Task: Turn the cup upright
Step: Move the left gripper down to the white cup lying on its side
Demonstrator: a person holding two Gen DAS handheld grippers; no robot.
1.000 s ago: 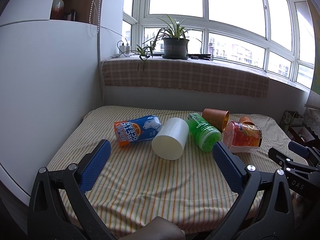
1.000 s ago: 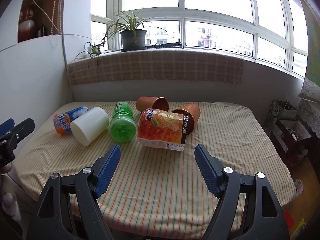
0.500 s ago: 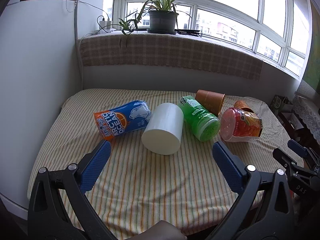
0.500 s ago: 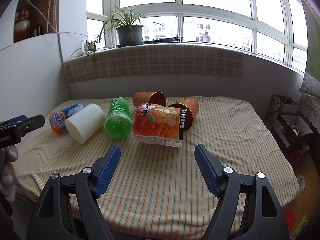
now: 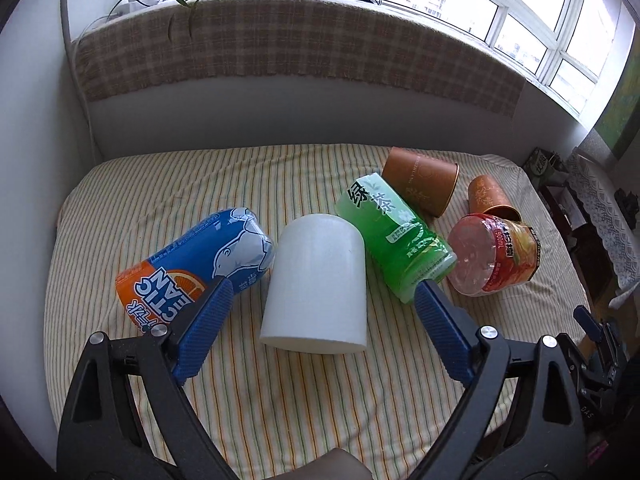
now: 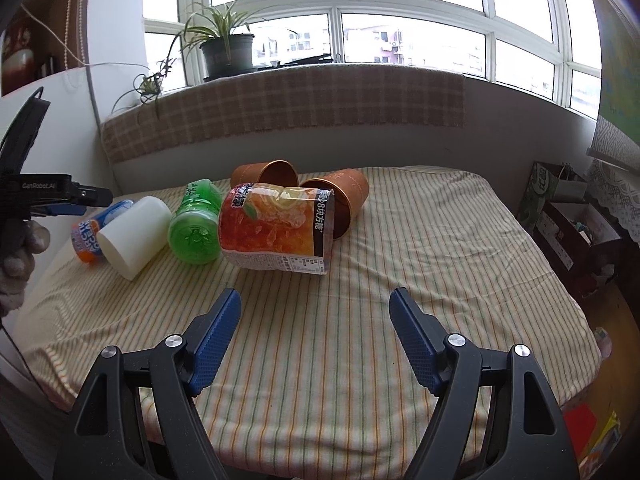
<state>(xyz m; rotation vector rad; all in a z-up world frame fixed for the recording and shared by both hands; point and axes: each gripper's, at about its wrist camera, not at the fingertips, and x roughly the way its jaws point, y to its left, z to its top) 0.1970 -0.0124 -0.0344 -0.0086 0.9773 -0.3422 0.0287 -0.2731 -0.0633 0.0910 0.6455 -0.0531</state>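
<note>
Left wrist view shows the left gripper (image 5: 320,308) released, its blue fingers (image 5: 204,330) spread wide, and it has come much closer to the row of things than half a second ago. The white cup (image 5: 318,280) now lies directly ahead between the two fingers, on its side on the striped desk (image 5: 280,396) cover, its flat end toward the camera. Earlier it was well ahead; now both fingers are just beside it but do not touch it yet.

To the left of the gripper lies the blue and orange cup (image 5: 192,264), touching the white one. To the right lie the green bottle (image 5: 394,236), then the red bottle (image 5: 490,256), and beyond them two brown cups (image 5: 420,192), all on their sides.

In the right wrist view the right gripper (image 6: 314,336) is also released, over bare cloth, with the red bottle (image 6: 276,232) well ahead.

I judge the approach to the white cup is almost finished; the next step is probably to close on its sides and turn it upright. The neighbours are close, so a finger could push them.
</note>
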